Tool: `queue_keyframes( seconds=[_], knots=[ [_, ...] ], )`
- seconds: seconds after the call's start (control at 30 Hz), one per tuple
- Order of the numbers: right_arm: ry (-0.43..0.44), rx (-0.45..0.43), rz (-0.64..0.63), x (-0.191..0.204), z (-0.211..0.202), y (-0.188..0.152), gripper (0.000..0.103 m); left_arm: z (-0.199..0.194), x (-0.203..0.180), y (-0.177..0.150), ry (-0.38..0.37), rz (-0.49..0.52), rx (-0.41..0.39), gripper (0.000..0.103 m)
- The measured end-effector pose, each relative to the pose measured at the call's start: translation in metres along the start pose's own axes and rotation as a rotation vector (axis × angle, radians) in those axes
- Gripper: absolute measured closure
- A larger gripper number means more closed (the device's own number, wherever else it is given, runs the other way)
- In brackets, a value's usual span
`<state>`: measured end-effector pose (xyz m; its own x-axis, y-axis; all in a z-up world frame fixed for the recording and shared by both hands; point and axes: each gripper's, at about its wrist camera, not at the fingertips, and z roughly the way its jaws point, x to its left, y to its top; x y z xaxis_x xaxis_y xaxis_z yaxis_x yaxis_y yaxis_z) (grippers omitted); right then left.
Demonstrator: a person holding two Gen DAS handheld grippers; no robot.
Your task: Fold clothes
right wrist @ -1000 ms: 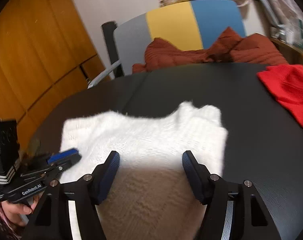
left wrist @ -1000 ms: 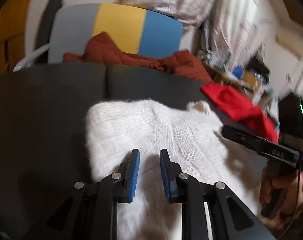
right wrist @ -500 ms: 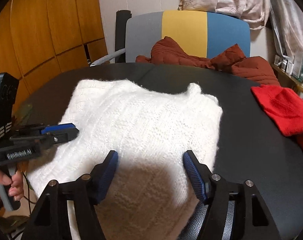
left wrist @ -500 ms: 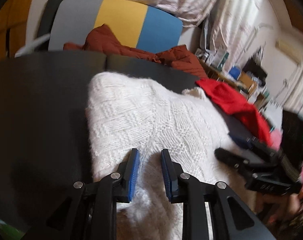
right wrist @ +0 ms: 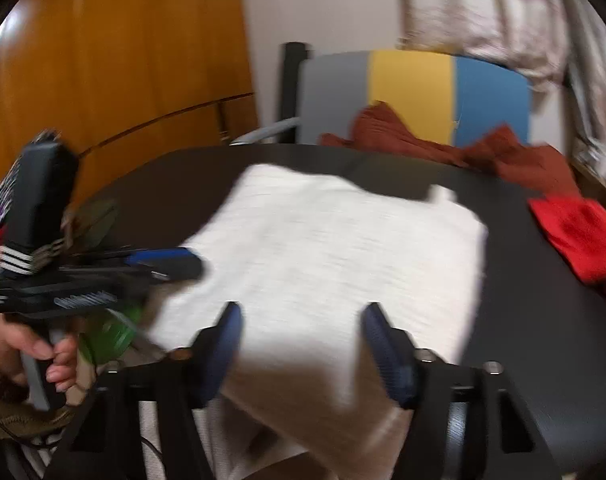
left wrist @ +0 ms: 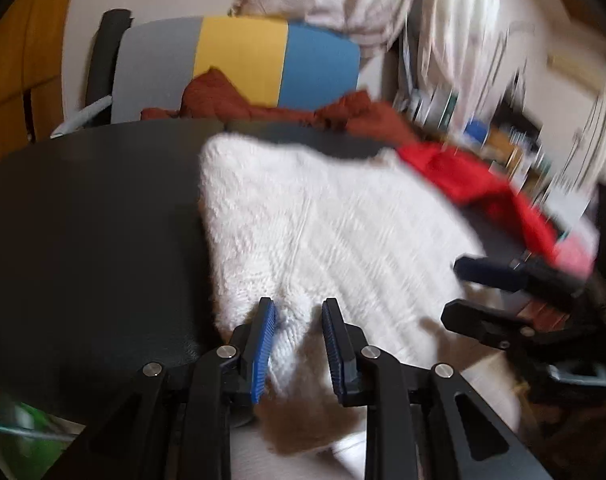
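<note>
A white knitted sweater (left wrist: pixel 323 220) lies spread on the dark round table (left wrist: pixel 83 220), its near edge hanging over the table's front. It also shows in the right wrist view (right wrist: pixel 335 252). My left gripper (left wrist: pixel 299 320) is over the sweater's near left part, jaws a small way apart, with knit bunched between them; no clear grip shows. My right gripper (right wrist: pixel 301 320) is wide open above the sweater's near edge and holds nothing. Each gripper appears in the other's view: the right one (left wrist: pixel 503 292) and the left one (right wrist: pixel 115 272).
A red garment (right wrist: pixel 579 236) lies on the table's right side. A rust-brown garment (right wrist: pixel 443 148) is heaped on the grey, yellow and blue chair (right wrist: pixel 411 96) behind the table. Wooden panelling (right wrist: pixel 103 80) is at the left, curtains and cluttered shelves at the right.
Both grippers have drawn back toward the table's near edge, so more of the sweater and the table's front edge show. The frames are now motion-blurred. Jaw openings look the same.
</note>
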<state>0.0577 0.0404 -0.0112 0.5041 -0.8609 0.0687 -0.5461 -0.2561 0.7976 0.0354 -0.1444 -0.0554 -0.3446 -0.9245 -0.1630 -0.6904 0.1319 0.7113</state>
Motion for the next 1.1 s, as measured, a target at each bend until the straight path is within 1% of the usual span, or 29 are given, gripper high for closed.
queue_keyframes(
  seconds=[0.03, 0.1, 0.13, 0.23, 0.37, 0.5, 0.53, 0.57, 0.6, 0.63, 0.67, 0.7, 0.73, 0.83, 0.87, 0.9, 0.97, 1.03, 1.1],
  knots=[
    [0.012, 0.019, -0.035, 0.008, 0.006, 0.0, 0.06, 0.004, -0.002, -0.002, 0.028, 0.021, 0.016, 0.076],
    [0.012, 0.095, -0.12, 0.025, 0.023, -0.007, 0.084, 0.005, 0.001, -0.004, 0.033, 0.017, 0.022, 0.075],
    [0.014, 0.12, -0.152, 0.031, 0.03, -0.011, 0.085, 0.005, 0.002, -0.005, 0.036, 0.015, 0.025, 0.075],
    [0.028, 0.124, -0.188, 0.036, 0.035, -0.031, 0.085, 0.005, 0.005, -0.006, 0.027, -0.003, 0.035, 0.074],
    [0.066, 0.134, -0.138, 0.027, 0.032, -0.037, 0.086, 0.006, 0.006, -0.006, 0.03, -0.012, 0.045, 0.073],
    [0.088, 0.156, -0.143, 0.024, 0.025, -0.03, 0.086, 0.007, 0.005, -0.006, 0.052, -0.01, 0.055, 0.072],
    [0.093, 0.151, -0.137, 0.022, 0.021, -0.026, 0.086, 0.007, 0.007, -0.006, 0.05, -0.027, 0.06, 0.072],
    [0.091, 0.115, -0.114, 0.018, 0.014, -0.018, 0.085, 0.007, 0.008, -0.005, 0.049, -0.043, 0.064, 0.072],
    [0.083, 0.067, -0.079, 0.011, 0.007, -0.01, 0.082, 0.008, 0.009, -0.005, 0.047, -0.059, 0.069, 0.071],
    [0.074, 0.037, -0.046, 0.005, 0.003, -0.003, 0.079, 0.008, 0.012, -0.006, 0.041, -0.084, 0.073, 0.071],
    [0.06, 0.013, -0.012, -0.003, 0.001, 0.005, 0.069, 0.009, 0.014, -0.006, 0.037, -0.098, 0.075, 0.071],
    [0.039, 0.003, 0.021, -0.012, 0.002, 0.012, 0.063, 0.009, 0.015, -0.006, 0.038, -0.107, 0.078, 0.069],
    [0.017, 0.002, 0.047, -0.02, 0.006, 0.018, 0.062, 0.009, 0.015, -0.006, 0.039, -0.115, 0.081, 0.068],
    [-0.035, 0.018, 0.103, -0.038, 0.022, 0.026, 0.063, 0.011, 0.02, -0.006, 0.041, -0.141, 0.094, 0.059],
    [-0.046, 0.028, 0.113, -0.042, 0.028, 0.026, 0.063, 0.013, 0.024, -0.007, 0.04, -0.163, 0.098, 0.051],
    [-0.056, 0.038, 0.118, -0.045, 0.033, 0.026, 0.063, 0.014, 0.028, -0.008, 0.039, -0.186, 0.102, 0.044],
    [-0.081, 0.038, 0.1, -0.044, 0.037, 0.024, 0.063, 0.016, 0.035, -0.009, 0.024, -0.229, 0.107, 0.044],
    [-0.113, 0.031, 0.067, -0.04, 0.038, 0.021, 0.063, 0.016, 0.034, -0.009, 0.026, -0.228, 0.105, 0.044],
    [-0.135, 0.023, 0.042, -0.034, 0.038, 0.018, 0.063, 0.016, 0.03, -0.009, 0.047, -0.203, 0.1, 0.044]
  ],
)
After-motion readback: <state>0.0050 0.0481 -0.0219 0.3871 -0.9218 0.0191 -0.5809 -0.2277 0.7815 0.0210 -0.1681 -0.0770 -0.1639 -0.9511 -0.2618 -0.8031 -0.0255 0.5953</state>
